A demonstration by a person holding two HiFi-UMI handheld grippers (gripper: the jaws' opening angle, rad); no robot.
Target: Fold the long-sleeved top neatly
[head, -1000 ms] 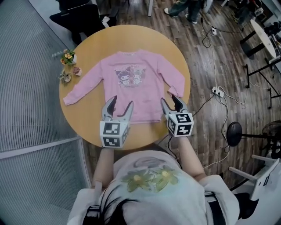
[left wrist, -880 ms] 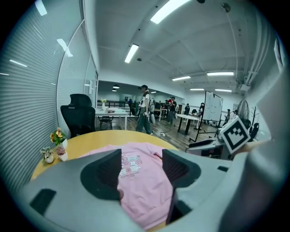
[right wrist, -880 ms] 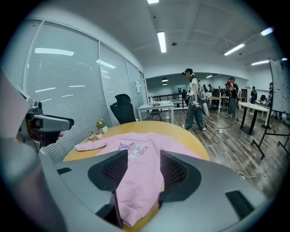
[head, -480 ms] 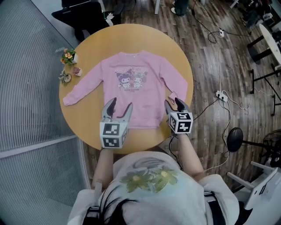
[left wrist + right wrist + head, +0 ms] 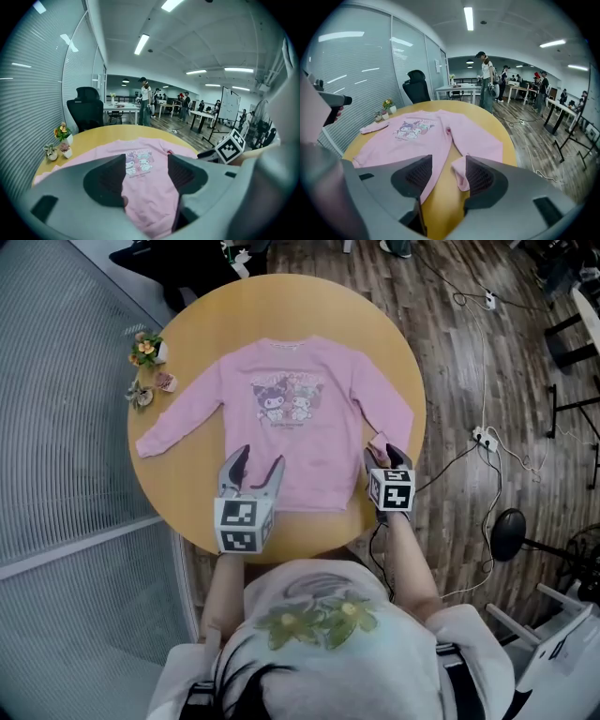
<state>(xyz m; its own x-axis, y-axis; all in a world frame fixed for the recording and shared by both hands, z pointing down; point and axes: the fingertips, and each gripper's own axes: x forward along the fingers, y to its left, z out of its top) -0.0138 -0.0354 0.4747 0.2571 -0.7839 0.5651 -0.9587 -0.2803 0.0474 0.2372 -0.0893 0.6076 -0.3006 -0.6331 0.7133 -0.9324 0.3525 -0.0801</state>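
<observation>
Left tongs (image 5: pixel 261 457) gape over the top (image 5: pixel 295 442), right tongs (image 5: pixel 384 452) gape at its cuff (image 5: pixel 379 440)

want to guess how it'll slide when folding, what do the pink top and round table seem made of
Pink top: soft matte knit, probably cotton jersey or fleece; it lies limp with gentle creases.
Round table: smooth, even tan surface, likely wood laminate or veneer; no clear grain.

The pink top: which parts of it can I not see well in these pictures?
- Head view: the left gripper covers part of the lower hem of the pink top.
- Head view: the right gripper covers part of the sleeve cuff.
- Left gripper view: its own body hides the hem.
- Print: lettering too small to read.
</observation>
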